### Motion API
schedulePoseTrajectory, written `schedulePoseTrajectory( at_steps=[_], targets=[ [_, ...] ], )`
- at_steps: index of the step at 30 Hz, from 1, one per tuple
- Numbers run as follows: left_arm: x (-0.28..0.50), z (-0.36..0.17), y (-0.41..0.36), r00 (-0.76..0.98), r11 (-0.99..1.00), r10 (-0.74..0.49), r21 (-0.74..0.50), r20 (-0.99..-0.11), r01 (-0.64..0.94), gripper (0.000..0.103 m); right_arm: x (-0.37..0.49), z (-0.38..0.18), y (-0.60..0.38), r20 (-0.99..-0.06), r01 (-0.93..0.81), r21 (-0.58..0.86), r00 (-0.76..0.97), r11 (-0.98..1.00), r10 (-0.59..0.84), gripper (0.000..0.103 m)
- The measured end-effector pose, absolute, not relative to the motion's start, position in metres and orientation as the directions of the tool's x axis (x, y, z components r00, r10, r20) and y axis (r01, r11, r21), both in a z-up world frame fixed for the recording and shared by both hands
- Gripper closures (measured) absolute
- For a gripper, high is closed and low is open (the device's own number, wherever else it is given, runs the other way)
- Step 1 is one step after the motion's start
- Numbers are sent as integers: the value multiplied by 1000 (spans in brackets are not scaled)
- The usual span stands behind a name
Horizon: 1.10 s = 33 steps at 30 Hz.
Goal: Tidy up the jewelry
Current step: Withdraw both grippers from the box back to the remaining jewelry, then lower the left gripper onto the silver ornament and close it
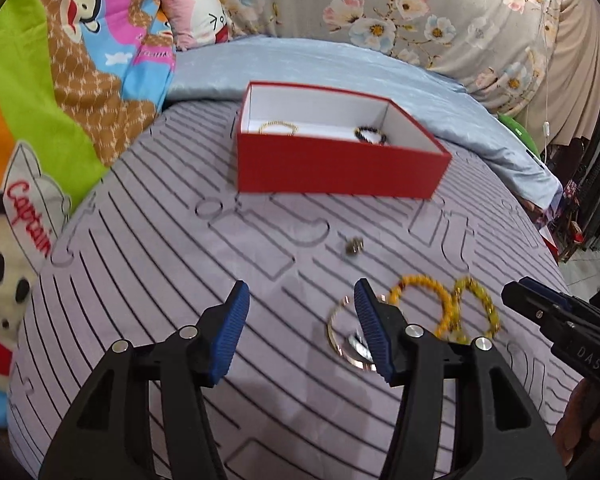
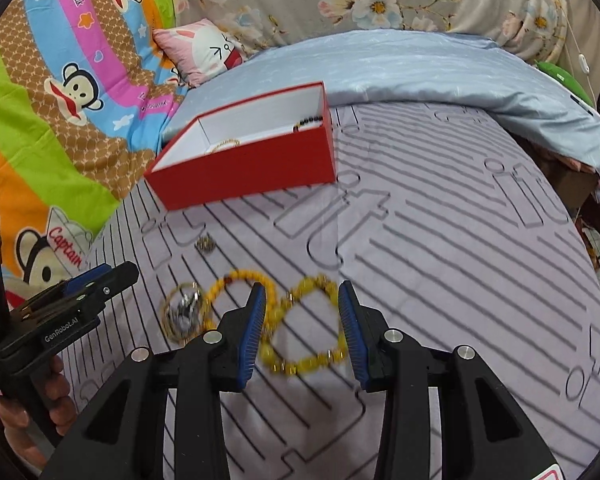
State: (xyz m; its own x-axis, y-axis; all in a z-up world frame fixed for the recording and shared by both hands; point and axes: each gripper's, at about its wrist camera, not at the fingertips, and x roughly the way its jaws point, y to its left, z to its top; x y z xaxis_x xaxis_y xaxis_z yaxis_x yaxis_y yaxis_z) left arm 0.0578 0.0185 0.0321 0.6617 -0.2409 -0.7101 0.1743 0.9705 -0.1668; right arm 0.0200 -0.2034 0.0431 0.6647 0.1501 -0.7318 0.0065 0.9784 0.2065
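Two grippers, your left gripper [image 1: 300,300] and right gripper [image 2: 302,304], hold jaws apart over striped cloth [image 2: 440,240]; bare cloth separates glossy yellow bead bracelets [image 2: 304,328] from the red cardboard box [image 2: 244,168].

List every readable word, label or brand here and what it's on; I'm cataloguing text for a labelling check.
"Captain": white hat on the cartoon monkey blanket.
"GenRobot.AI": side of the left gripper.
"DAS": side of the right gripper.
Pink-band script on the blanket, perhaps "Dear frank": too blurred to confirm.
The red box shows no text.
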Motion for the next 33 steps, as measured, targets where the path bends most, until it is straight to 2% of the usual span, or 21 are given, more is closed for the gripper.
schedulePoseTrajectory(
  at_steps=[7, 11, 19, 21, 23, 26, 33],
  targets=[
    [35, 15, 8, 623, 964, -264, -178, -736, 198, 51, -4, 26, -201, -758, 20, 223, 632, 975, 161, 66],
    [28, 12, 2, 615, 960, -277, -184, -738, 212, 45, -9, 21, -197, -765, 14, 224, 622, 974, 167, 66],
    [40, 23, -21, 622, 948, -309, -182, -719, 261, 46, -9, 21, -196, -764, 13, 229, 622, 973, 171, 66],
    [47, 20, -29, 622, 949, -300, -162, -724, 269, 52, -9, 22, -198, -762, 18, 233, 625, 972, 171, 66],
    [53, 14, -34, 611, 950, -293, -150, -736, 275, 64, -8, 23, -200, -760, 20, 234, 627, 972, 170, 66],
    [56, 8, -35, 607, 954, -278, -138, -745, 267, 72, -7, 24, -202, -758, 21, 240, 629, 970, 174, 66],
    [59, 5, -34, 602, 947, -305, -168, -738, 274, 80, -4, 22, -202, -756, 13, 261, 625, 965, 196, 66]
  ],
)
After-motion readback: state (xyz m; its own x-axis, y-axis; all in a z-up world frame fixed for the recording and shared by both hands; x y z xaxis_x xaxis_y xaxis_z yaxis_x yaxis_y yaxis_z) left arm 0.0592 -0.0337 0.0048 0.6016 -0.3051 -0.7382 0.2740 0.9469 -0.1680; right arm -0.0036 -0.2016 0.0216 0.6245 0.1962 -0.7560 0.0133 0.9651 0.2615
